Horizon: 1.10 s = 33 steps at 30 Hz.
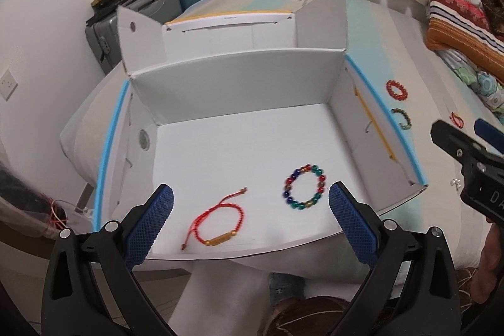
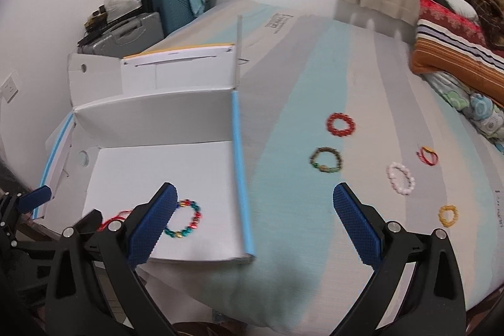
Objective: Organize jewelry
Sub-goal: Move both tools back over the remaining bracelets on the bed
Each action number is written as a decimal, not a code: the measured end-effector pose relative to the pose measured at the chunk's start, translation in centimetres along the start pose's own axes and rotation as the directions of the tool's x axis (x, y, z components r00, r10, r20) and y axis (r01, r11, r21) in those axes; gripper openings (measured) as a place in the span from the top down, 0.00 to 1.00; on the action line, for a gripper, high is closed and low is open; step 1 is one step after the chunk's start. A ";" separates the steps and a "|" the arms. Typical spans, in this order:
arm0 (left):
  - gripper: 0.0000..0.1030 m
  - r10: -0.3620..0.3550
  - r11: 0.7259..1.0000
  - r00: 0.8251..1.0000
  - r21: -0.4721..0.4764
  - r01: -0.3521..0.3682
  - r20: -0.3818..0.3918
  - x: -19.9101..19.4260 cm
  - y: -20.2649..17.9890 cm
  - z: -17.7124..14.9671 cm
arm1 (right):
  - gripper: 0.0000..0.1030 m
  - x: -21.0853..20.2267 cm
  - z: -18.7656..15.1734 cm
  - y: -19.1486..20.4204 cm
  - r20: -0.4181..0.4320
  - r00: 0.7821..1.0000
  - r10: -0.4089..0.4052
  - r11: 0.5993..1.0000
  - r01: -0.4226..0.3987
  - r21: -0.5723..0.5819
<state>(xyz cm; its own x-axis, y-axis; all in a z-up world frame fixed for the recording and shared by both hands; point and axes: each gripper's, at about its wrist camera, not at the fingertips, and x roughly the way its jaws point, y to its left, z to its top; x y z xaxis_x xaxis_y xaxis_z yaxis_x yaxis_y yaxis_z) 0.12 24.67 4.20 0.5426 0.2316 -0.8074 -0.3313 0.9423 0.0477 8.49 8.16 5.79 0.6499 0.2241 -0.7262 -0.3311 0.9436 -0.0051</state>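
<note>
Two bracelets, the red string bracelet (image 1: 217,218) and the bead bracelet (image 1: 305,186), are already laid in the white box (image 1: 239,74) for tidying, while both the left gripper (image 1: 250,221) and the right gripper (image 2: 253,221) are held spread wide and empty, likely so more can be picked from the bed (image 2: 296,77) on the right.

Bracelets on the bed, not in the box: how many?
5: red beads, brown-green, red string, pink-white, yellow, all right of the box. None seem hidden.
</note>
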 end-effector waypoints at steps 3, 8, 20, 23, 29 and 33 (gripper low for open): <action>0.06 -0.015 1.000 1.000 0.005 0.014 0.011 -0.4 -1.5 0.3 | 0.07 -0.2 -0.4 -1.9 0.001 1.000 -0.019 1.000 0.019 0.017; 0.06 -0.043 0.998 0.999 0.045 0.042 0.031 -0.8 -5.2 0.6 | 0.07 -0.9 -1.2 -6.1 0.001 0.998 -0.055 0.997 0.055 0.062; 0.06 -0.120 0.983 0.991 0.142 0.112 0.050 -0.9 -14.9 1.4 | 0.07 -2.3 -2.9 -16.1 0.002 0.991 -0.131 0.979 0.129 0.158; 0.06 -0.139 0.975 0.989 0.184 0.127 0.054 -0.7 -18.0 1.4 | 0.07 -2.1 -3.6 -18.8 -0.012 0.989 -0.150 0.971 0.150 0.189; 0.06 -0.191 0.957 0.981 0.230 0.176 0.044 0.5 -23.0 1.6 | 0.07 -1.6 -5.1 -23.9 -0.031 0.978 -0.204 0.951 0.206 0.231; 0.06 -0.217 0.944 0.976 0.260 0.202 0.029 2.2 -26.2 1.6 | 0.07 -0.6 -5.8 -26.9 -0.052 0.970 -0.239 0.937 0.245 0.249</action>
<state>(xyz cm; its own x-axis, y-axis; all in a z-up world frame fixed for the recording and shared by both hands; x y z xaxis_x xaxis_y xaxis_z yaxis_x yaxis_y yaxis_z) 11.19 0.89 2.12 0.6239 0.0287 -0.7809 -0.0026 0.9994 0.0347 13.01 -18.81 2.38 0.6735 -0.0211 -0.7389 0.0194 0.9998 -0.0109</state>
